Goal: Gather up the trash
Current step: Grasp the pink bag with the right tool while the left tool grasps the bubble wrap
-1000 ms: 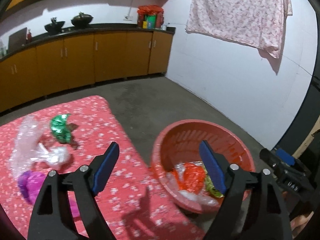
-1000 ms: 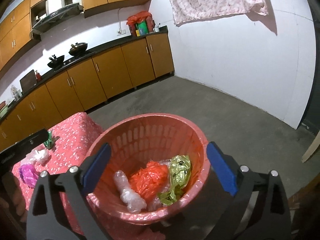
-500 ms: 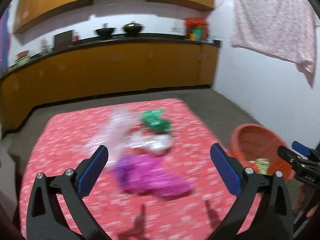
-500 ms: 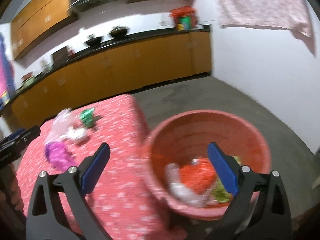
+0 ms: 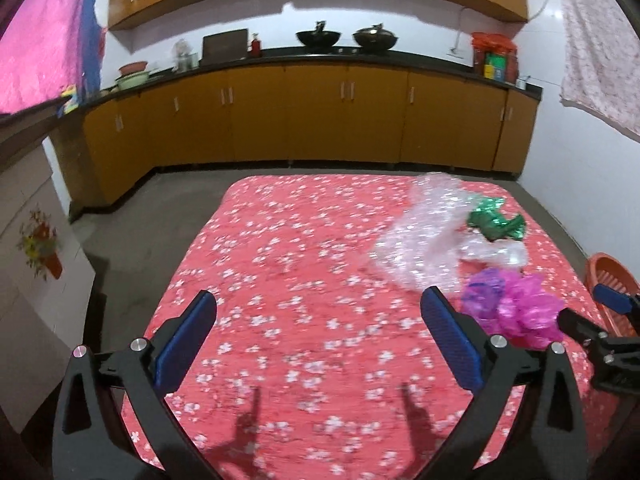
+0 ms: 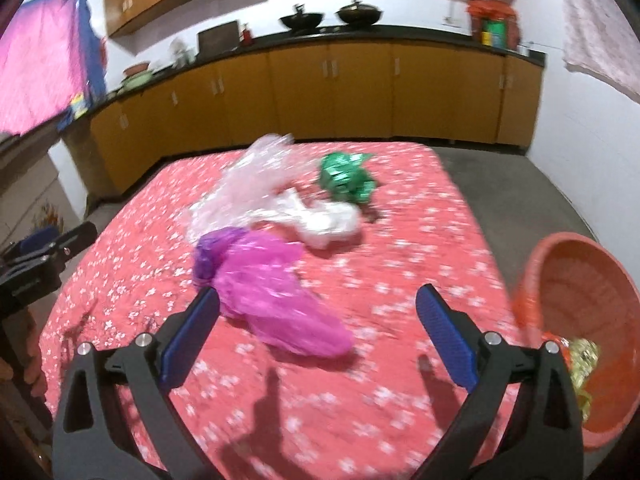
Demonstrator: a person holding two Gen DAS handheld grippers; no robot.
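Trash collection partly done: some wrappers already lie in the orange basket, four pieces remain on the red floral counter.
Largest to smallest, clustered together: clear crinkled plastic sheet, magenta bag, white crumpled bag, green foil wrapper. Left tongs and right tongs both gape wide, empty; the left jaws have just been opening.

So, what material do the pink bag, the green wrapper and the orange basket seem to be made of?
Pink bag: thin glossy plastic film, crumpled, light glints on the folds.
Green wrapper: probably metallised foil, given its sharp bright reflections.
Orange basket: looks like moulded plastic, matte, with ribbed slots in the wall.
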